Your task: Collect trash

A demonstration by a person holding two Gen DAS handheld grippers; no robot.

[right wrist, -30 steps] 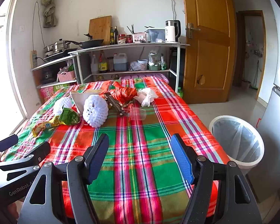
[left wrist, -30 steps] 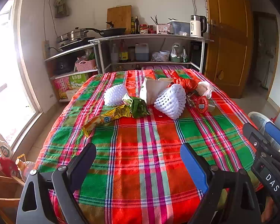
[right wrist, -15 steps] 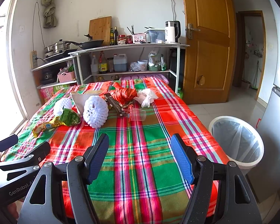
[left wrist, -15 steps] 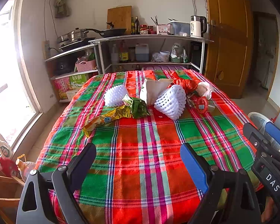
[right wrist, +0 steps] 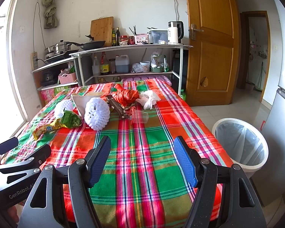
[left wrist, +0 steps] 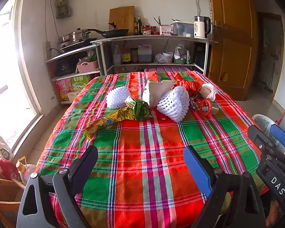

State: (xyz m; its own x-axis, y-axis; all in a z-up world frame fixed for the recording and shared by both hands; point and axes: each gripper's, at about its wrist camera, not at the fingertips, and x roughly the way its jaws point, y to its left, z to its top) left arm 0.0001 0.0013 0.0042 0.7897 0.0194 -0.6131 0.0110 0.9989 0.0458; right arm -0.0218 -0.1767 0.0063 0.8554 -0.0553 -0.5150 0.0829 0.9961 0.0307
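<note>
Both the left gripper (left wrist: 140, 168), marked "GenRobot.AI", and the right gripper (right wrist: 142, 161), marked "DAS", hang spread and empty over the plaid table (right wrist: 142, 152), trash pile (right wrist: 96, 112) at the far end, bin (right wrist: 241, 144) beside.

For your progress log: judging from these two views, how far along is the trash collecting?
Nothing looks done: the bin looks empty. Nothing is in hand: left gripper and right gripper are open. Left: foam nets, wrappers, cup and bags on the table.
</note>
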